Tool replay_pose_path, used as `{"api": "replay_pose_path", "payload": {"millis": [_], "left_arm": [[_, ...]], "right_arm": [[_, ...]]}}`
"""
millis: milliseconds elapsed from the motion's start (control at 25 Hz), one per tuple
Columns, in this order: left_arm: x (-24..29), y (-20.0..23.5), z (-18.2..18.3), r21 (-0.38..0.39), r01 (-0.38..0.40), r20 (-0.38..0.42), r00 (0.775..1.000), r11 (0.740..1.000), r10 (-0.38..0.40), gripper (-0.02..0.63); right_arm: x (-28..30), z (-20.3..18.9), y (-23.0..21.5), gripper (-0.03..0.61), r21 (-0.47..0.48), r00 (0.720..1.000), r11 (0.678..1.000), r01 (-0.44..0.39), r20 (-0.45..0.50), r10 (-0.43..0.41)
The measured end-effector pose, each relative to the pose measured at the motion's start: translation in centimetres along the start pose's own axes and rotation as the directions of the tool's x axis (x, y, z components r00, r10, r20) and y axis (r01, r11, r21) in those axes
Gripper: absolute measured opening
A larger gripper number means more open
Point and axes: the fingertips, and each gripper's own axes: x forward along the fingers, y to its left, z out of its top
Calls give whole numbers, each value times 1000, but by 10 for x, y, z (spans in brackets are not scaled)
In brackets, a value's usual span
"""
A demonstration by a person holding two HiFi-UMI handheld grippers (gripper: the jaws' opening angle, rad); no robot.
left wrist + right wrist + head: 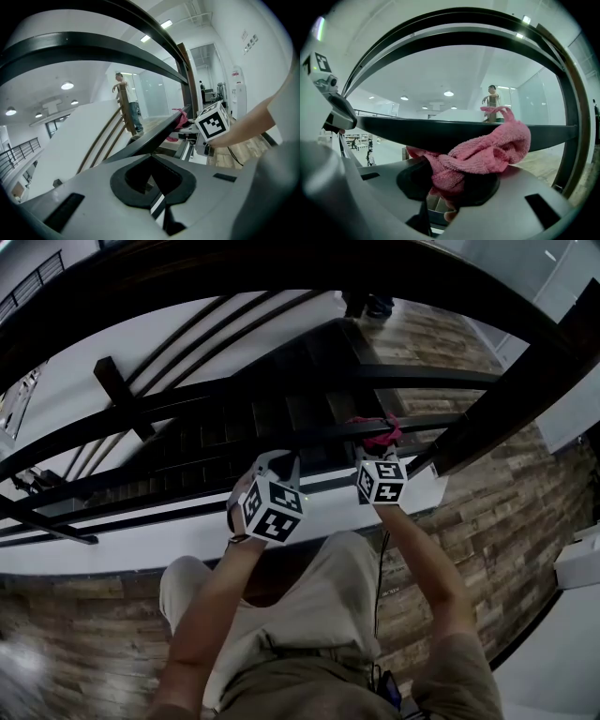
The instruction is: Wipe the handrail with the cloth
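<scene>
A pink cloth (pixel 487 150) is bunched against a dark horizontal rail (pixel 417 133) of the balustrade, and my right gripper (pixel 450 187) is shut on it. In the head view the pink cloth (pixel 380 435) lies on the dark rail (pixel 281 437) just beyond the right gripper (pixel 380 465). My left gripper (pixel 274 470) is shut and holds nothing, a little left of the right one, below the same rail. From the left gripper view, the left gripper (pixel 152 180) has its jaws together under the rail (pixel 150 138), with the cloth (pixel 180 119) and the right gripper's marker cube (pixel 213 123) farther along.
The broad dark handrail (pixel 281 268) arches across the top. A thick dark post (pixel 525 399) stands at the right. Several thinner rails and a stairwell (pixel 281 399) lie beyond. A person (pixel 129 105) stands in the distance on the stairs. The floor (pixel 487 512) is wood planking.
</scene>
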Motion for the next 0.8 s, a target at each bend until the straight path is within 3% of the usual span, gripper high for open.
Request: {"api": "replay_pose_path", "payload": {"millis": [520,800], "left_arm": [[-31,43,-33,-49,-48,8,999,998,48,17],[-45,52,-36,-50,-50,19,999,998,51,17]], "right_arm": [[10,24,152,127,-11,984,985,-172,44,172],[15,26,183,127,10,981,981,-193,32,192]]}}
